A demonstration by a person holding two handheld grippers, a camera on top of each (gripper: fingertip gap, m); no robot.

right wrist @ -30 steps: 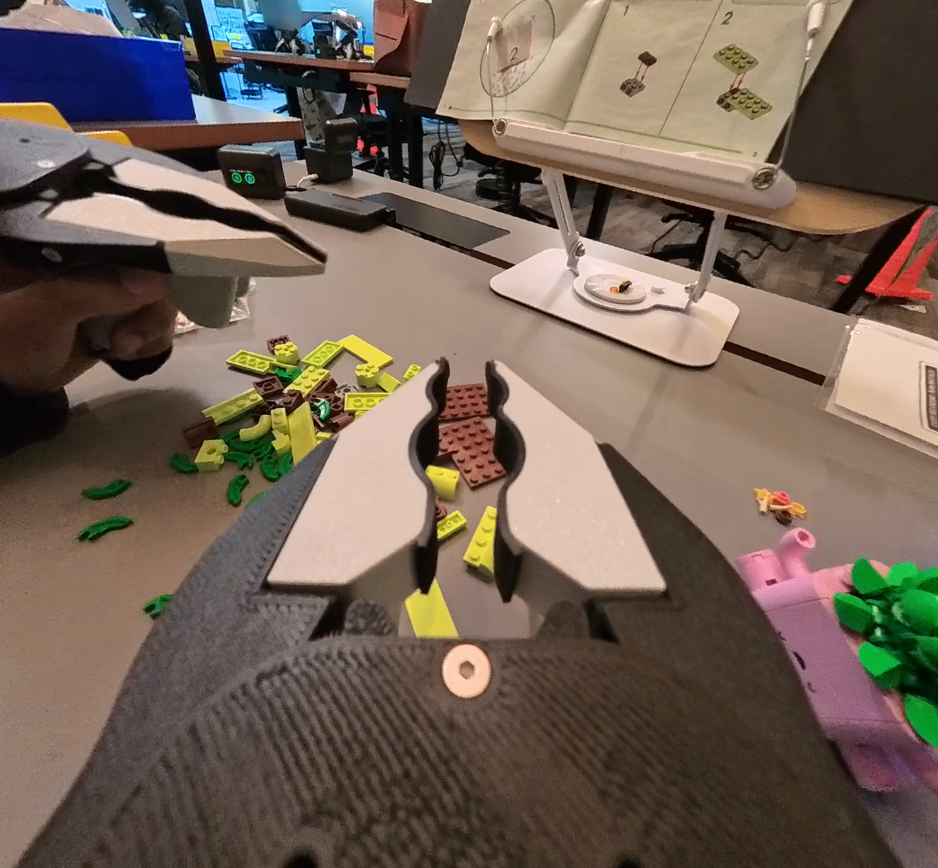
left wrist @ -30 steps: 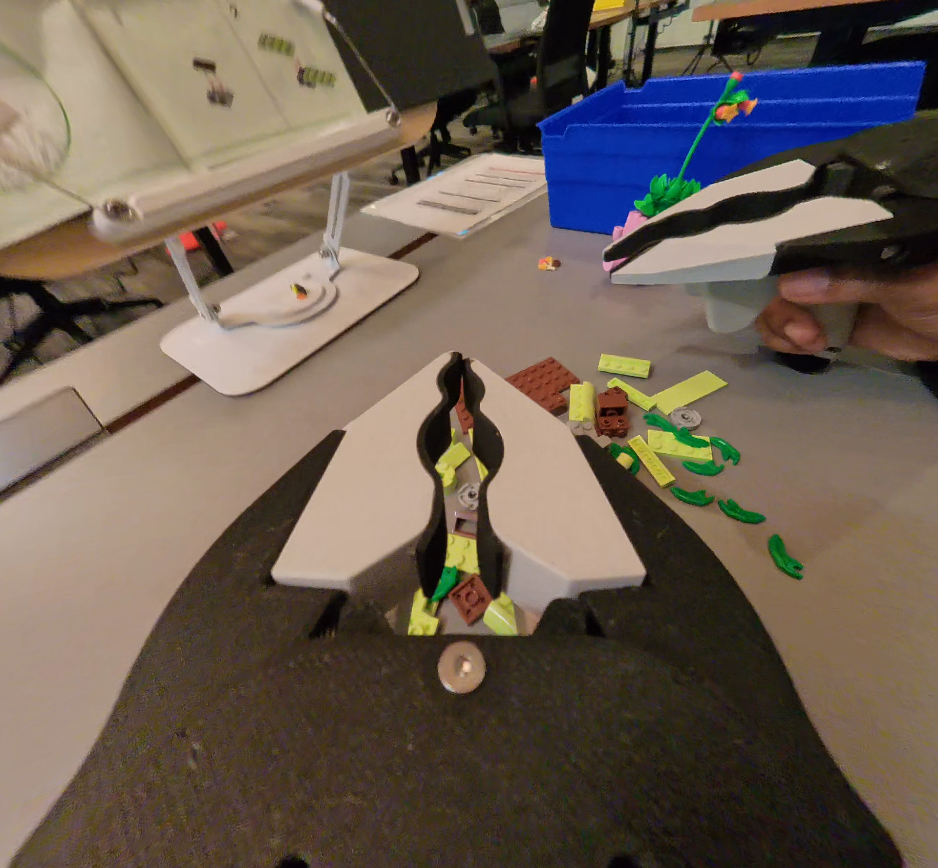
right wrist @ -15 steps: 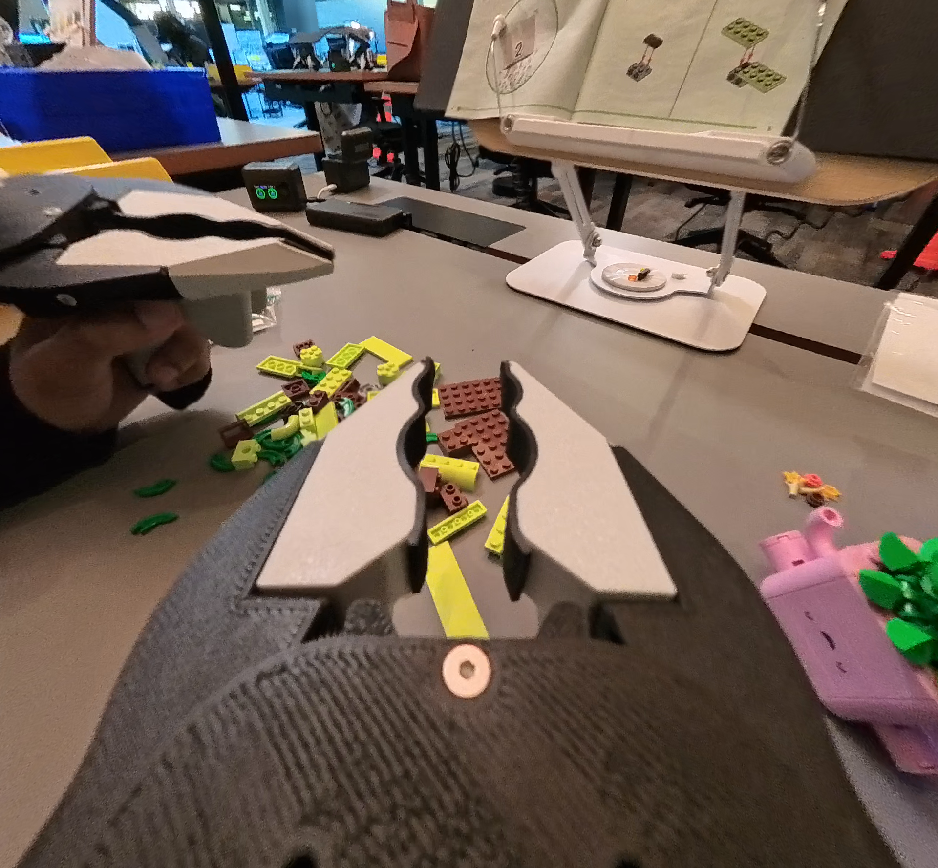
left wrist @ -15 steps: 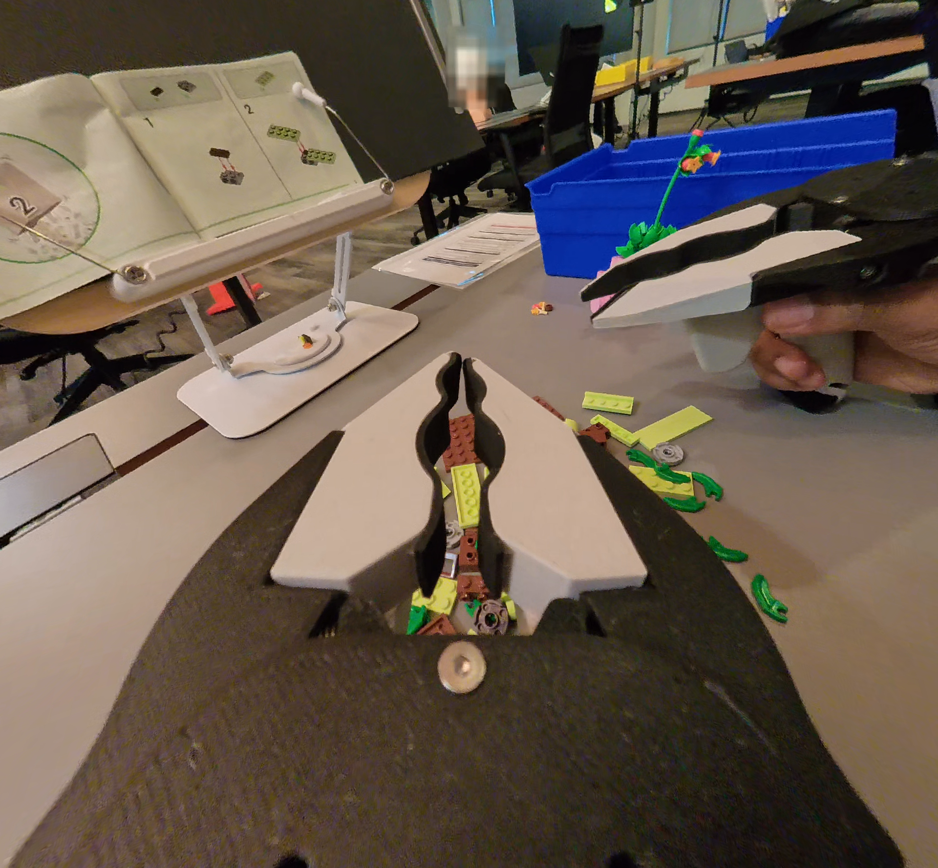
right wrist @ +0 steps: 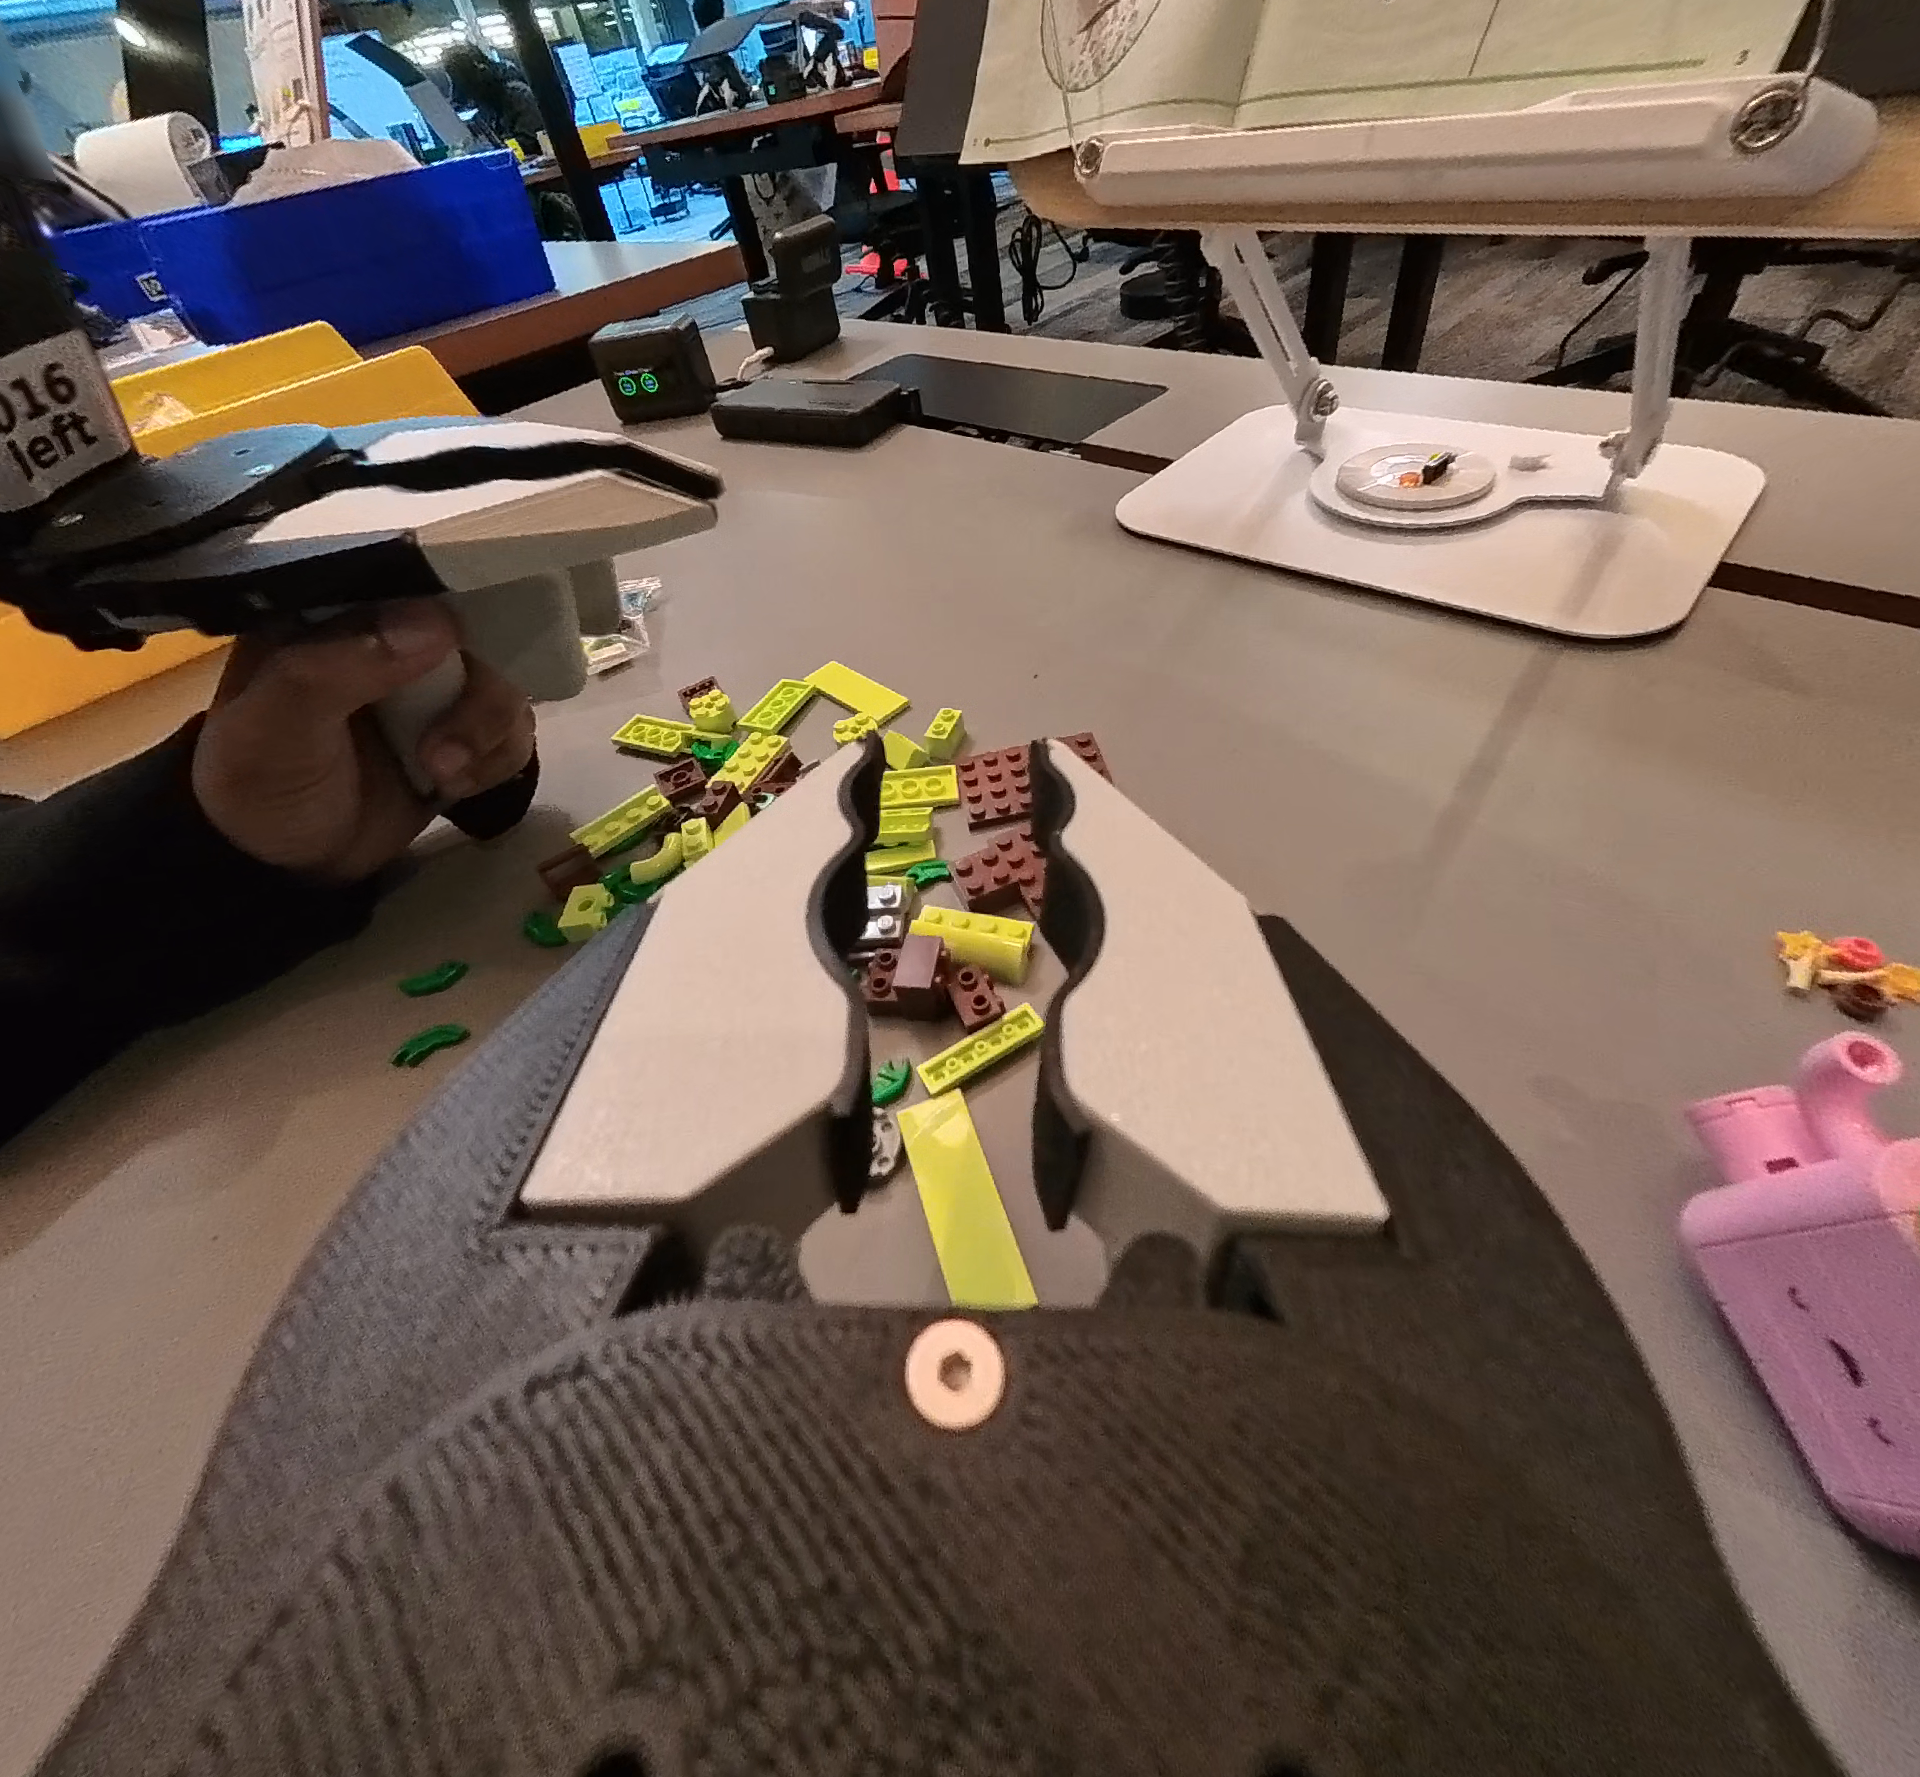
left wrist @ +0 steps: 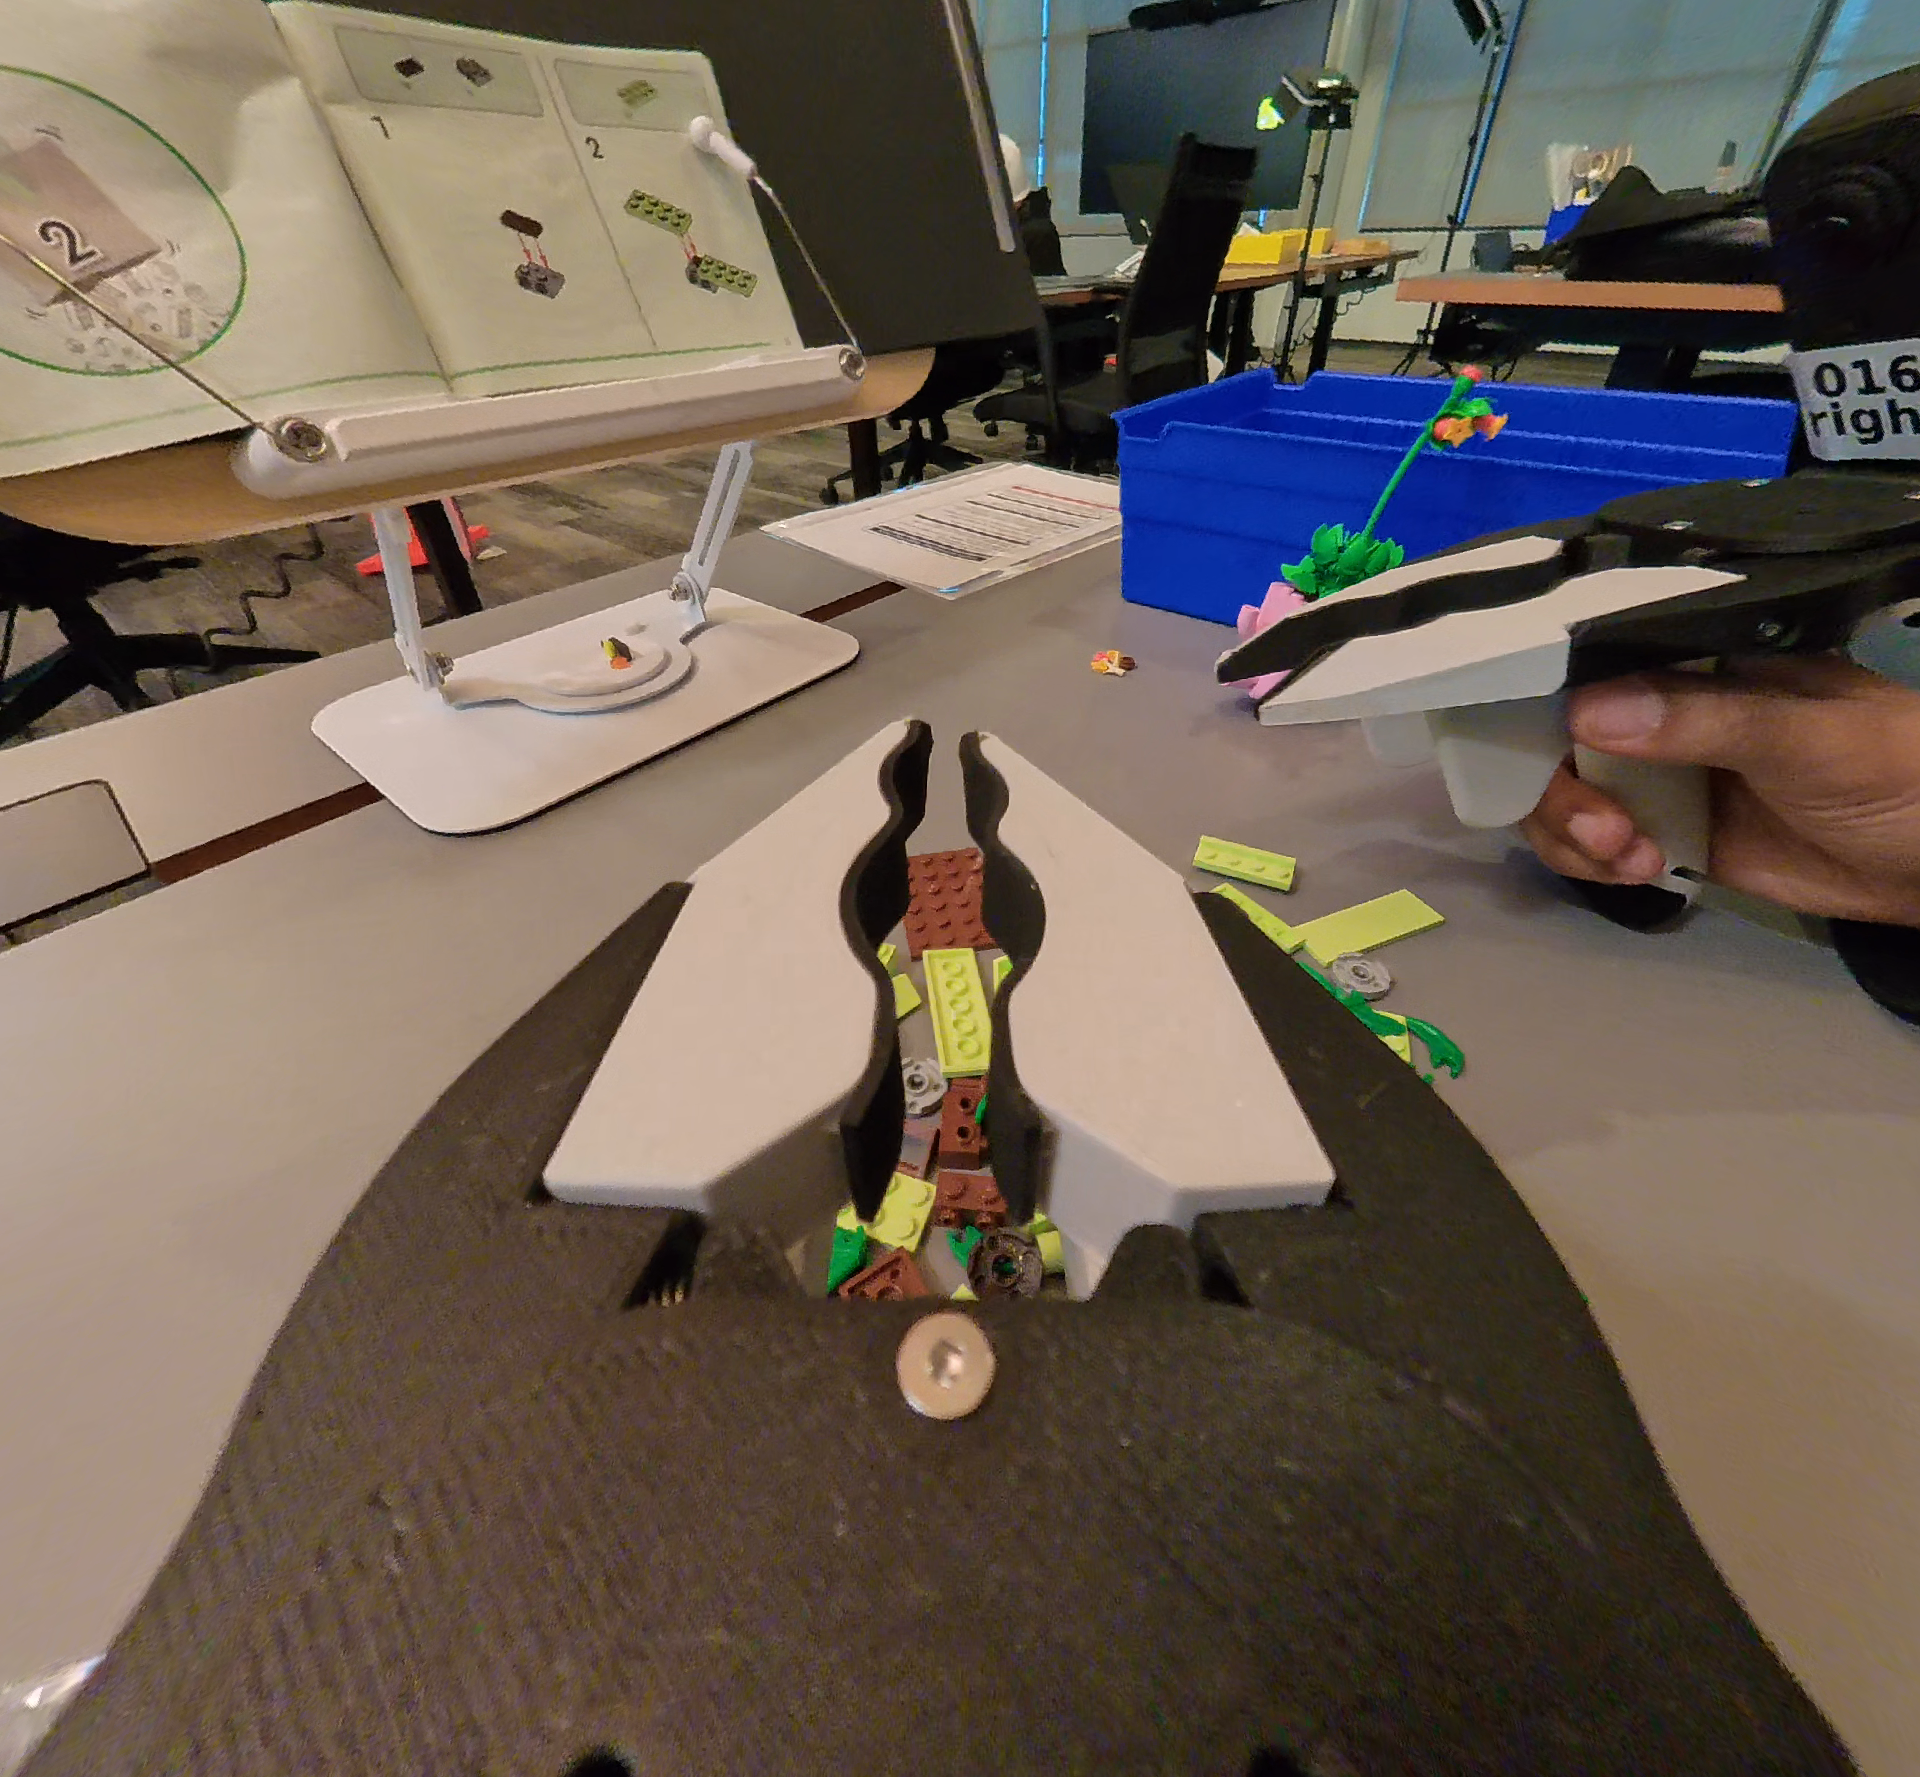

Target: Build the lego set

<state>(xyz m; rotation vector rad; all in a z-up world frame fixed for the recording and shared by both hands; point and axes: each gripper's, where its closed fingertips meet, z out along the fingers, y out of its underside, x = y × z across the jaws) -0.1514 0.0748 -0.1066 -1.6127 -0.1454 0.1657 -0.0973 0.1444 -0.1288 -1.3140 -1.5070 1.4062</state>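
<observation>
On the grey worktop [right wrist: 1351,792], between your two hand-held grippers, the loose Lego pieces [right wrist: 831,823] lie in one unsorted heap: lime plates, brown plates [right wrist: 1003,782] and small green leaf parts, none visibly joined. Judged from this, the build shown in the open instruction booklet [left wrist: 499,200] on its white stand [left wrist: 582,719] has not begun; every step remains. Your left hand-held gripper [left wrist: 940,761] hovers over the heap, fingers slightly parted and empty. Your right hand-held gripper [right wrist: 961,761] is likewise parted, wider, holding nothing. A finished pink model [right wrist: 1818,1239] with green foliage sits just beside the right one, a blue bin [left wrist: 1455,470] behind it. Open worktop lies between heap and stand base; the near edges are out of view.
</observation>
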